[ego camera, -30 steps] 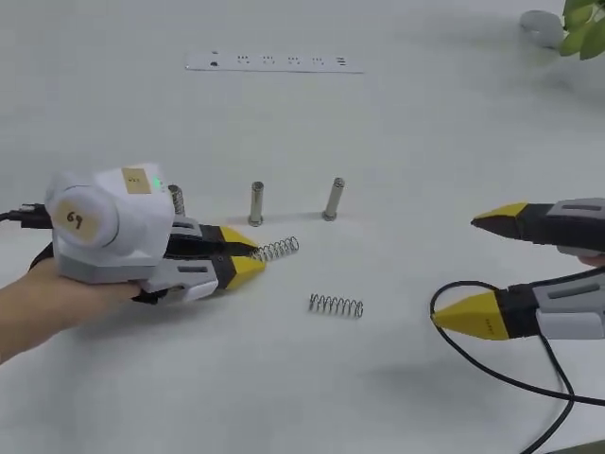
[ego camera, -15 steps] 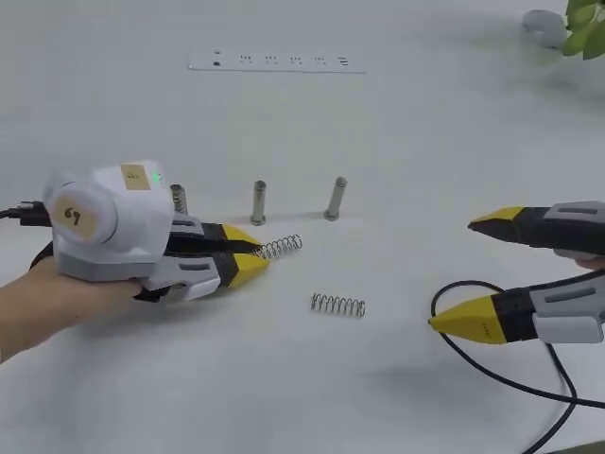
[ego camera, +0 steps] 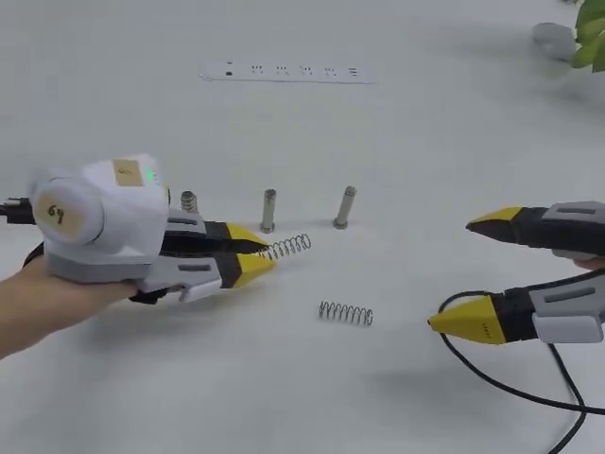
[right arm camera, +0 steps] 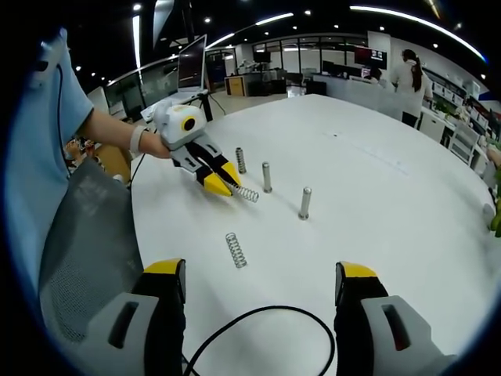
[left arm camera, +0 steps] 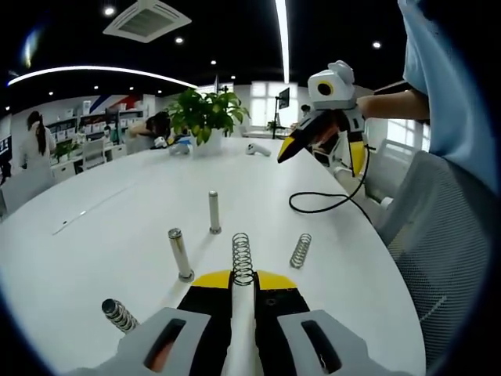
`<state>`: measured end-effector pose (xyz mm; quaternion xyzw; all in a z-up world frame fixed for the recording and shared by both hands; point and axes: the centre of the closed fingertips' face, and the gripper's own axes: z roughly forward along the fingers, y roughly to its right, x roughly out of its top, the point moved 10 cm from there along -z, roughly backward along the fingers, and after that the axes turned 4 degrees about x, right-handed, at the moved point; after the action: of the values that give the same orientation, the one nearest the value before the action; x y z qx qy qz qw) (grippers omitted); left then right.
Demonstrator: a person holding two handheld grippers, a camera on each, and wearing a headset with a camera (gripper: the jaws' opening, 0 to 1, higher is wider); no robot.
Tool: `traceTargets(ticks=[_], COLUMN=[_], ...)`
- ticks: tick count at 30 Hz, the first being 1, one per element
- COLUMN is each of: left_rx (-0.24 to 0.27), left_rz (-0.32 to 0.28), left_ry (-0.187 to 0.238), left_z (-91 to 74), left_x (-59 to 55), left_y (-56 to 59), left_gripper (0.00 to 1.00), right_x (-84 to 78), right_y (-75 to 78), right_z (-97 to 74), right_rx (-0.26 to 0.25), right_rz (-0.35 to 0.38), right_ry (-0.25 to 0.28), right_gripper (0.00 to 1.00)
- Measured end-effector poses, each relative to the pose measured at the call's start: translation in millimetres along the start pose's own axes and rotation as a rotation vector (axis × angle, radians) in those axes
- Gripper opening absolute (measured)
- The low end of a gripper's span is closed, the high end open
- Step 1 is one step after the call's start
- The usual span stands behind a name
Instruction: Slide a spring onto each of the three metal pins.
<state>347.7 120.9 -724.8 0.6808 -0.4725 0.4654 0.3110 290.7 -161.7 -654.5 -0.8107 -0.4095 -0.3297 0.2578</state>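
Two hand-held grippers work over a broad white worktop. We see the white-bodied left gripper at the near left, its yellow-tipped fingers clenched on one end of a small coiled steel spring. That spring juts out to the right, just near of the middle pin. The right gripper hovers at the right with its fingers spread wide, grasping nothing, and a black cable loops below it. A long white power strip lies at the far side. Three short upright metal pins stand in a row. The left pin already wears a spring, while the middle pin and the right pin are bare. A second loose spring lies flat nearer us, between the grippers.
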Motion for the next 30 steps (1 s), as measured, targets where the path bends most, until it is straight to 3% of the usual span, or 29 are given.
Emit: traceTargets(ticks=[10, 30], left_rx=[-0.023, -0.047], left_rz=[0.049, 0.031], left_ry=[-0.002, 0.06], left_z=[-17.0, -38.5], left_x=[8.5, 21.8], left_y=[12.3, 29.9], left_gripper=[0.02, 0.02], right_x=[13.1, 41.8], right_y=[-2.1, -7.9], right_z=[6.2, 23.9], right_rx=[0.03, 0.126], right_rz=[-0.024, -0.079], right_ry=[0.025, 0.051], right_gripper=[0.75, 0.71])
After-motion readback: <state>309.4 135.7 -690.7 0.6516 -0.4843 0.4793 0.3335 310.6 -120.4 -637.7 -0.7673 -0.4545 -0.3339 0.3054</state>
